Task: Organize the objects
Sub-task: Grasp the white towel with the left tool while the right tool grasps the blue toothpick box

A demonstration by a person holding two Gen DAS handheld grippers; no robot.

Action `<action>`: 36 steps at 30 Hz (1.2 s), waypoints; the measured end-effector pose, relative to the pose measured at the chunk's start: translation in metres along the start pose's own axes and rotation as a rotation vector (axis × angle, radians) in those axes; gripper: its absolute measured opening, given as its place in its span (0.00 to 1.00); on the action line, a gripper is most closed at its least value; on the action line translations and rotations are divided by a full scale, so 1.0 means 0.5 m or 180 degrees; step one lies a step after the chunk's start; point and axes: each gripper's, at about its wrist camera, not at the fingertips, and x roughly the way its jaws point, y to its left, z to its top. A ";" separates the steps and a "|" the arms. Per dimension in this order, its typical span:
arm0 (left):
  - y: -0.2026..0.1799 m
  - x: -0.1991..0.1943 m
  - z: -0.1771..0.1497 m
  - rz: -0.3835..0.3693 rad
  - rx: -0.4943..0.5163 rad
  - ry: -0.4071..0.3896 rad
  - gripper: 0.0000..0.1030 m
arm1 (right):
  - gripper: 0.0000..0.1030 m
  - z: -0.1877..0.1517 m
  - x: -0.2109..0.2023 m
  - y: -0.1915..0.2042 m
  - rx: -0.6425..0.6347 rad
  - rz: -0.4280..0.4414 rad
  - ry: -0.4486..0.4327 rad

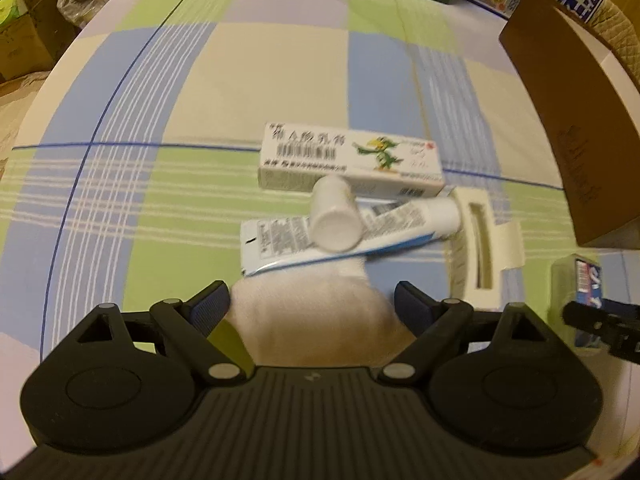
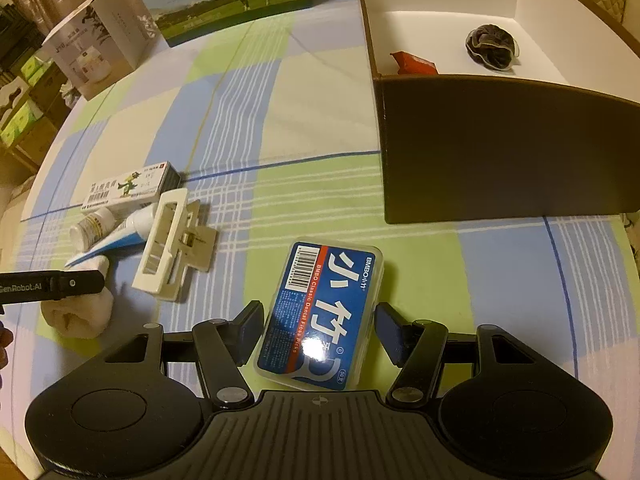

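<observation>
Left tongs (image 1: 312, 300) stand wide open, pointing steeply down over a rolled white towel (image 1: 320, 312) that lies between the fingers; the pads sit either side of it with a gap visible, so nothing is gripped. Right tongs (image 2: 318, 328) are about half open and straddle a clear floss box (image 2: 320, 316) with a blue label; the box lies flat on the worktop (image 2: 312, 128), and narrow gaps show between pads and box sides, so contact cannot be confirmed. The worktop carries a checked cloth in green, blue and cream. Beyond the towel lies a cluster: a white tube (image 1: 344, 236) with blue trim, a small white bottle (image 1: 334, 216) lying on its side across the tube, and a cream carton (image 1: 352, 160) printed with a green bird just behind them. A cream clip (image 2: 172, 240) lies just beside the tube's cap end, between the cluster and the floss box. A brown-walled box (image 2: 500, 152) with a white interior stands at the far right of the worktop; inside it are a red item (image 2: 414, 63) and a dark bundled item (image 2: 492, 46), apart from each other. A milk carton (image 2: 224, 0) showing a cow stands at the far edge.
</observation>
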 end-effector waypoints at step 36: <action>-0.128 -0.158 -0.124 -0.0424 0.0572 -0.0282 0.38 | 0.54 -0.088 -0.147 -0.064 -0.0249 0.0232 -0.0223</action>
